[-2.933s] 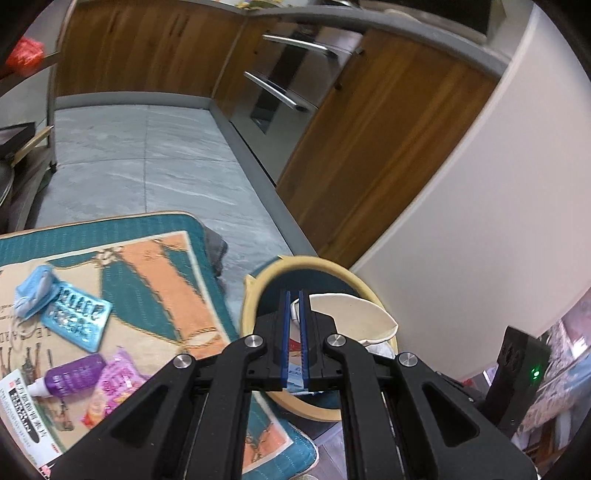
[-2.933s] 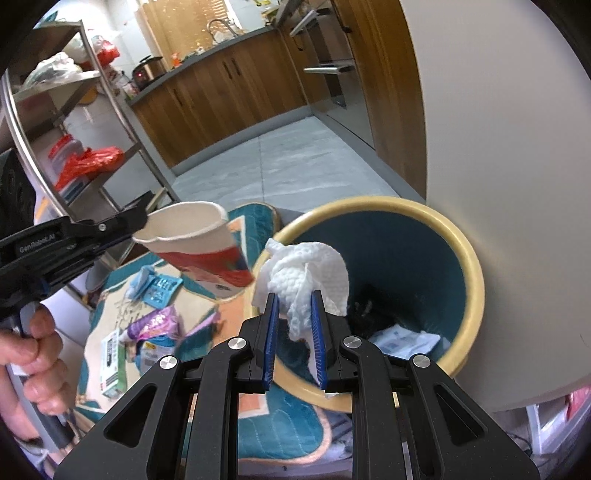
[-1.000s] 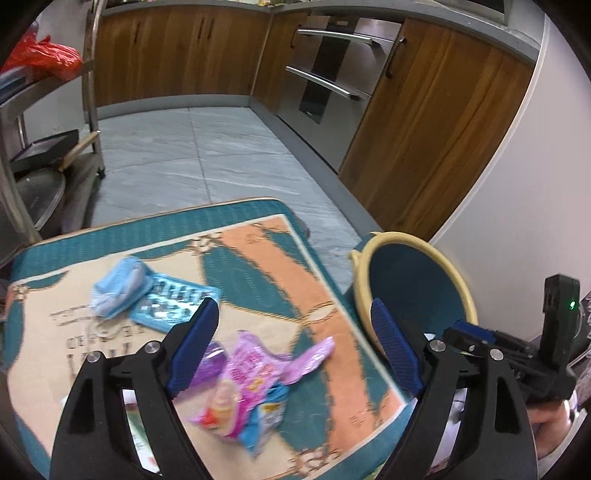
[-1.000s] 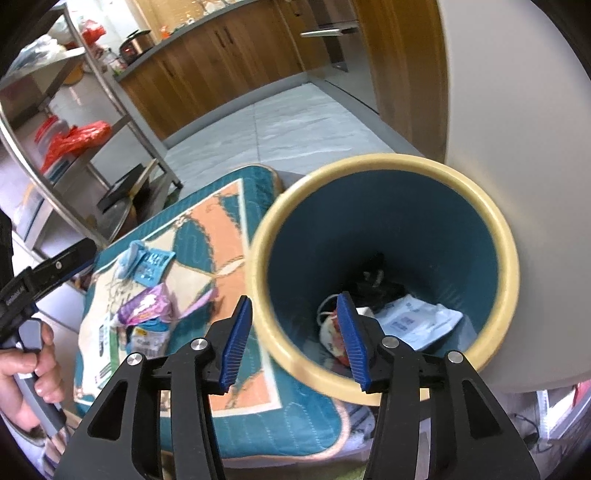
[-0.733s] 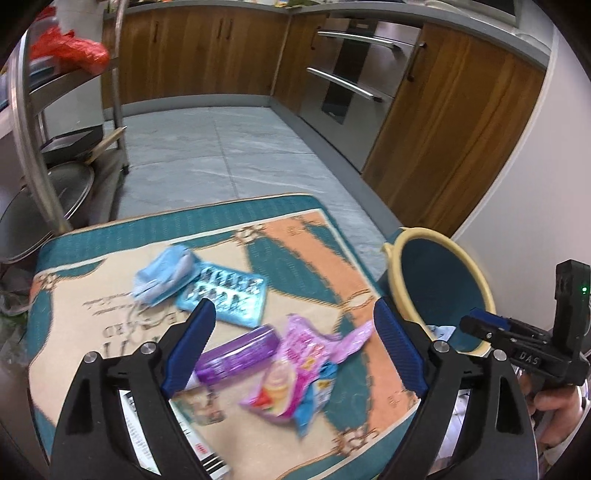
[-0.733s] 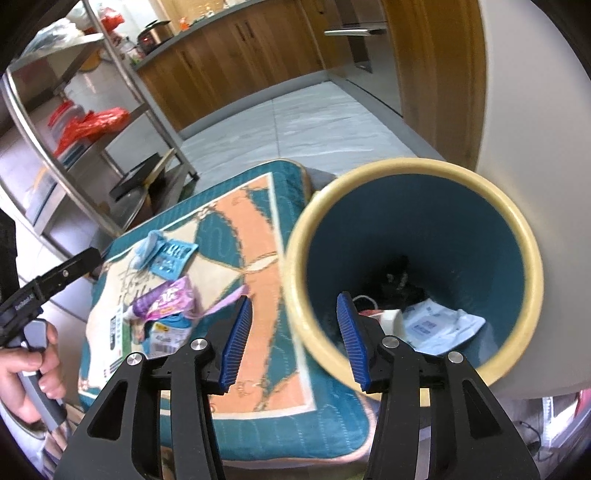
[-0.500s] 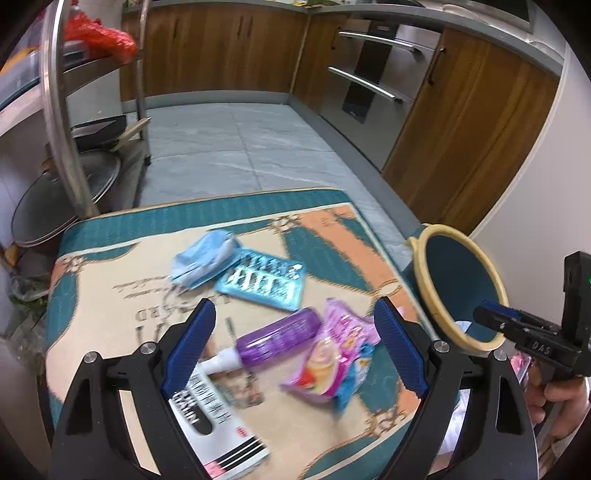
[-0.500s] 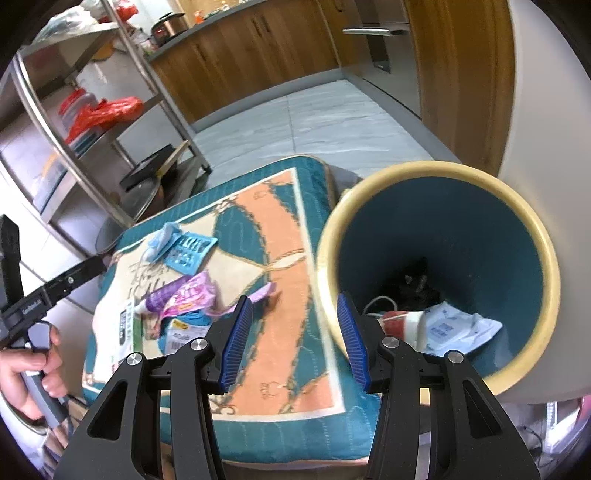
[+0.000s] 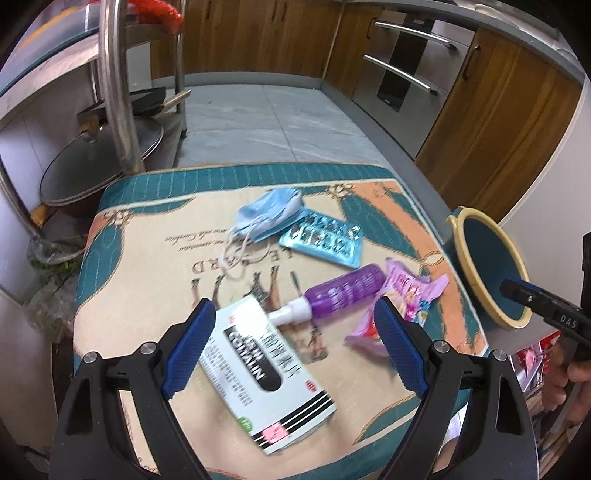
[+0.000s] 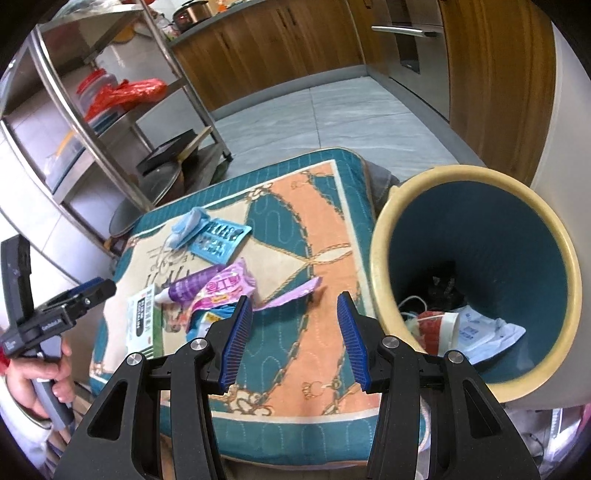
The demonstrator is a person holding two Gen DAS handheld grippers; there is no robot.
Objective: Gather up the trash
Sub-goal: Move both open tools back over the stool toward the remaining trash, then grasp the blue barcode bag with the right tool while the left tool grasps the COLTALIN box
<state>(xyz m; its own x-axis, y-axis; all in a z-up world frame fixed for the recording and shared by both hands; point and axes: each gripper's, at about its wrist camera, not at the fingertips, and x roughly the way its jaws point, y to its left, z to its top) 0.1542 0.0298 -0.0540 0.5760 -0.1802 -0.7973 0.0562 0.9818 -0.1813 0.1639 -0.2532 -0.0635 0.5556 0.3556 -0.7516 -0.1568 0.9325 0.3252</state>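
The left gripper (image 9: 293, 352) stands wide with nothing between its blue pads, hanging over the near part of a patterned mat (image 9: 155, 236). Right under the gap lies a white box with black print (image 9: 271, 373); just beyond it a purple bottle (image 9: 340, 295) rests with its white nozzle toward the box, and a pink snack wrapper (image 9: 402, 299) lies against the bottle's right side. Farther off sit a blue blister pack (image 9: 321, 240) and a crumpled blue face mask (image 9: 269, 214), touching each other.

The right gripper (image 10: 295, 341) is partly spread and empty, above the mat's near right edge, between the wrapper and a teal bin with a yellow rim (image 10: 380, 236) that stands just right of the mat.

The mat — teal border, orange and cream centre — covers a low raised surface on a grey tiled floor (image 9: 266, 118). Wooden cabinets (image 9: 258, 33) and steel oven handles line the far wall; a metal rack (image 9: 110, 85) with a pan lid stands at the left.

Only the right wrist view looks into the bin, showing a paper cup (image 10: 441, 325) and a white packet (image 10: 480, 336) at the bottom. Only the left wrist view shows the box's full printed face. Each view catches the other gripper at its edge, held in a hand (image 10: 37, 376).
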